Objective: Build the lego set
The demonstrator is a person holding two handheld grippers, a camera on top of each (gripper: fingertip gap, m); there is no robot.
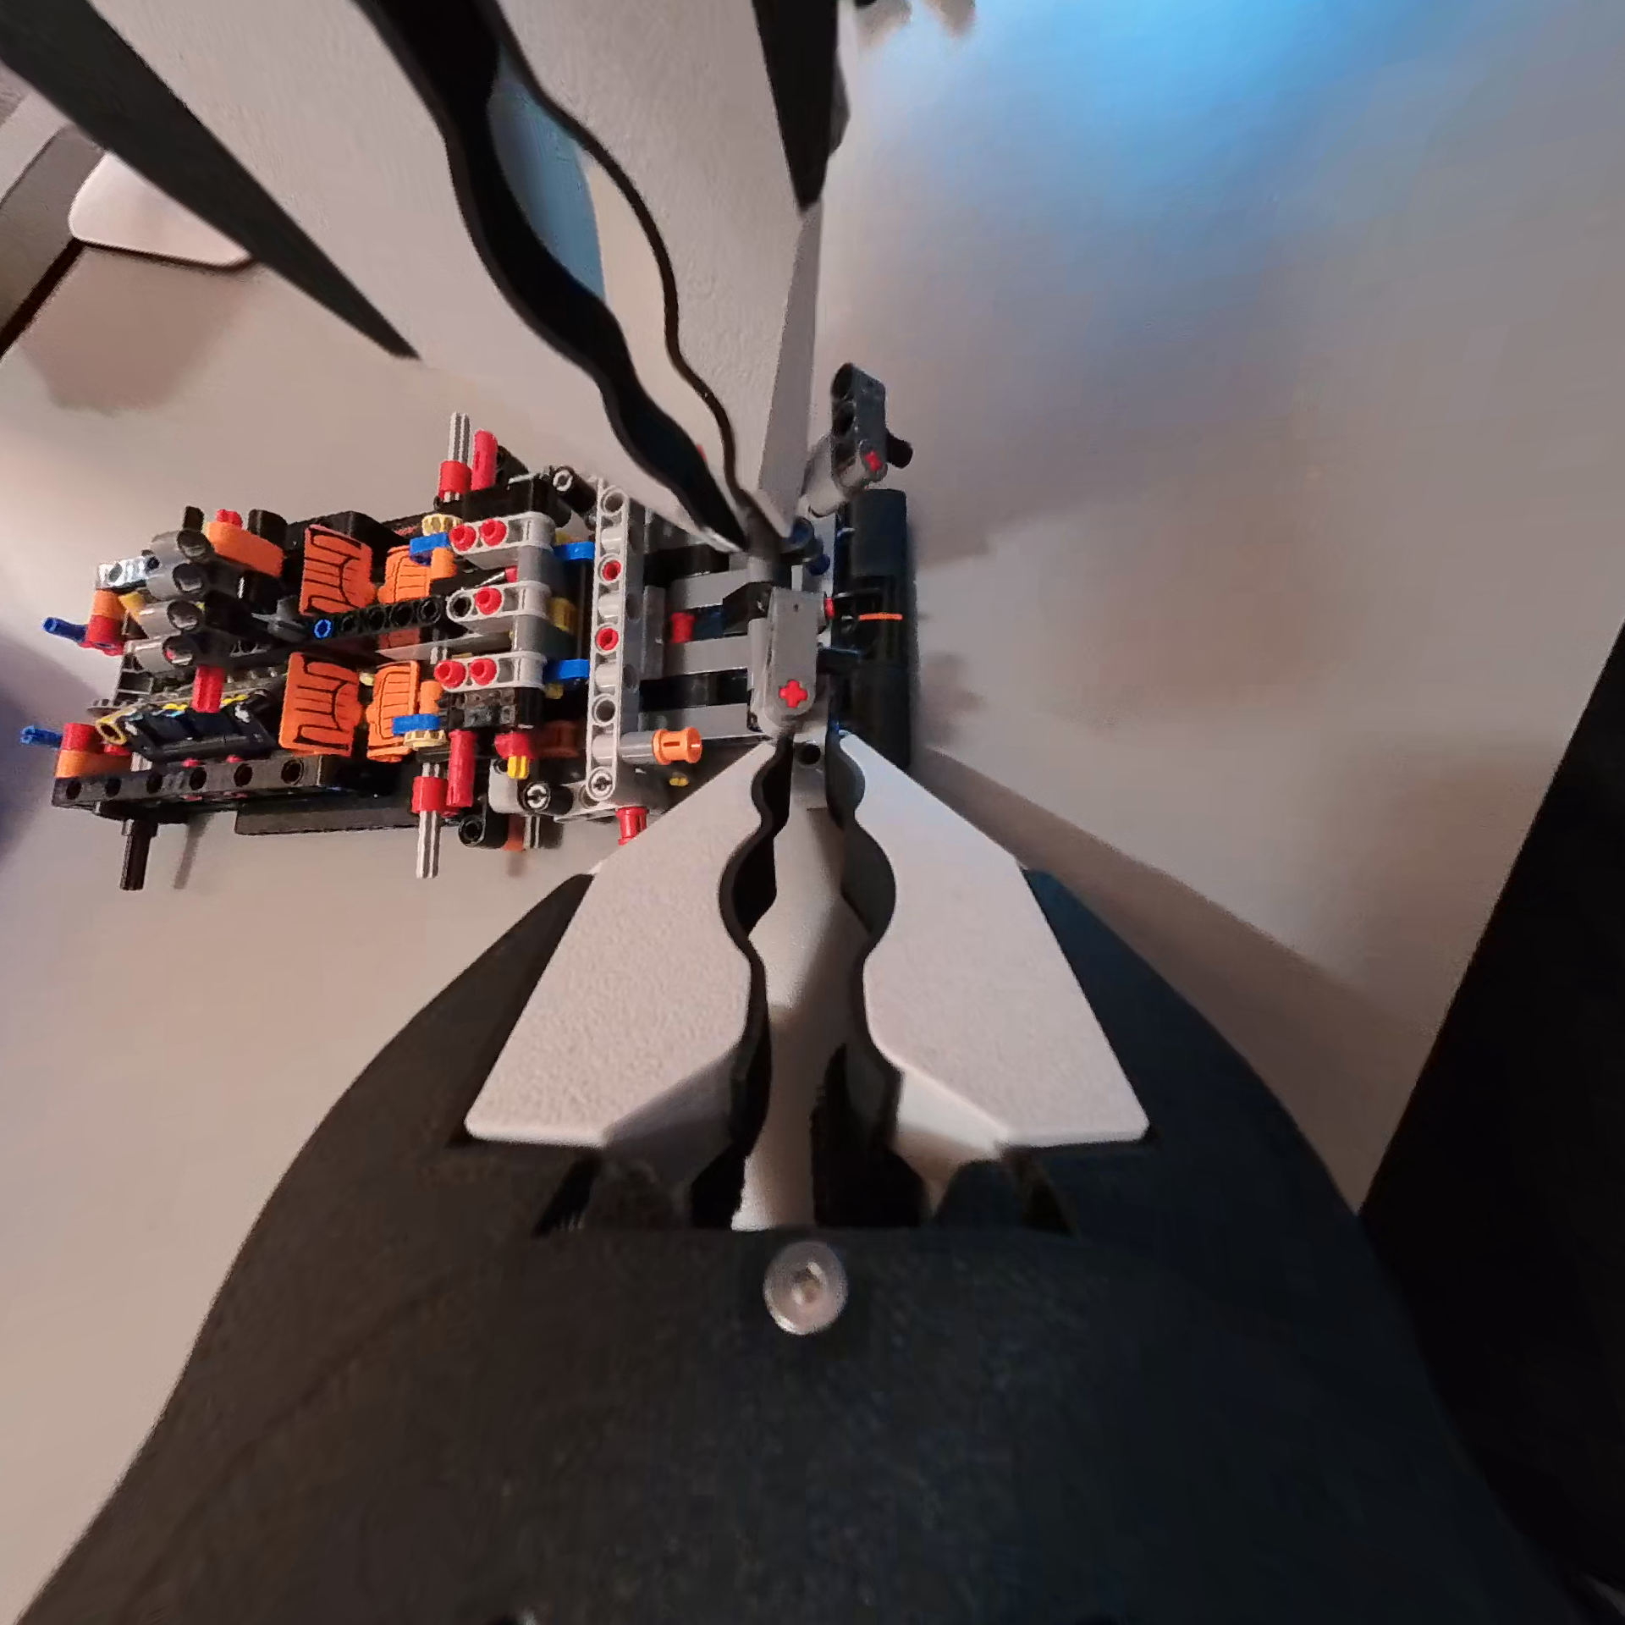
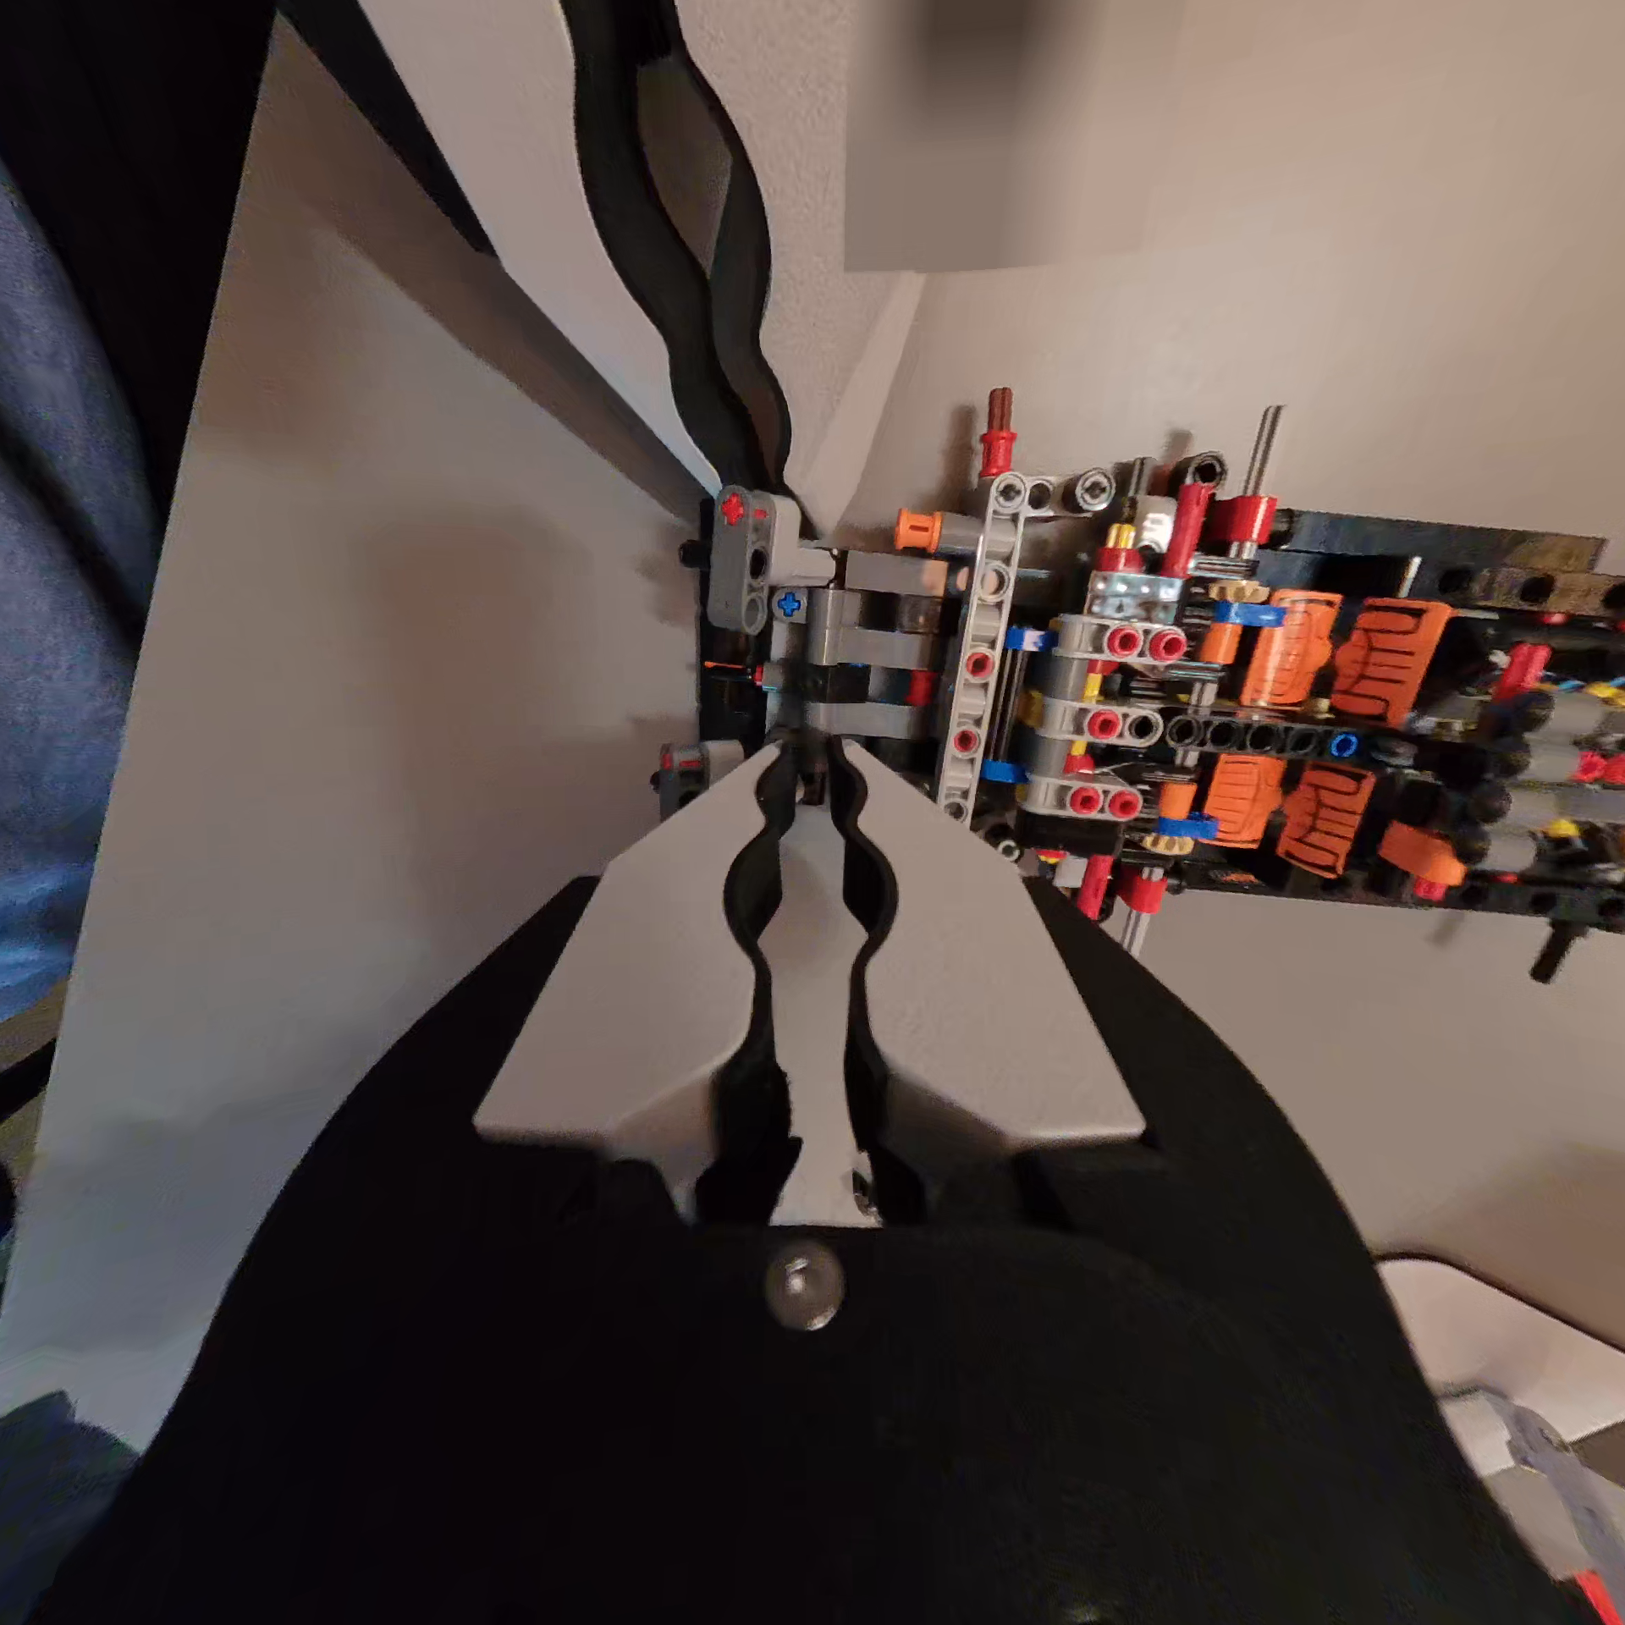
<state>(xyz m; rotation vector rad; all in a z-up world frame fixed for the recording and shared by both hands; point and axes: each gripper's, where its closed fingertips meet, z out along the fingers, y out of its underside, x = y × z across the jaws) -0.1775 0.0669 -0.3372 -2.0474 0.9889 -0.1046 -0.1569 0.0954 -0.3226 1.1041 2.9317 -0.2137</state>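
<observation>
One long, half-built lego chassis (image 1: 369, 668) of black, grey, red and orange plastic beams lay flat on the pale matte tabletop (image 1: 264, 1099), its ribbed orange seat-shaped panels (image 1: 330, 572) paired either side of a black holed centre beam. A light grey perforated beam (image 1: 608, 651) crossed the model, studded with red pins, and a smooth orange pin (image 1: 677, 746) jutted near one corner. At the end nearest both tools stood a short grey lift-arm with a red cross axle (image 1: 787, 664).

Both tools met at that same end from opposite sides. The left gripper (image 1: 798, 754), with grey wedge-shaped fingers lined by wavy black rubber, had its jaws drawn nearly together, tips pinching on the grey end pieces of the chassis. The right gripper (image 2: 802, 758), built the same way, also had its jaws narrowed onto the dark and grey pieces at the model's end; in the left wrist view it (image 1: 765, 528) reached in from above. A second small grey lift-arm (image 2: 743, 563) sat just beside the other tool's tips.

Off at the far corner lay a pale, rounded flat tray (image 1: 149, 220).
</observation>
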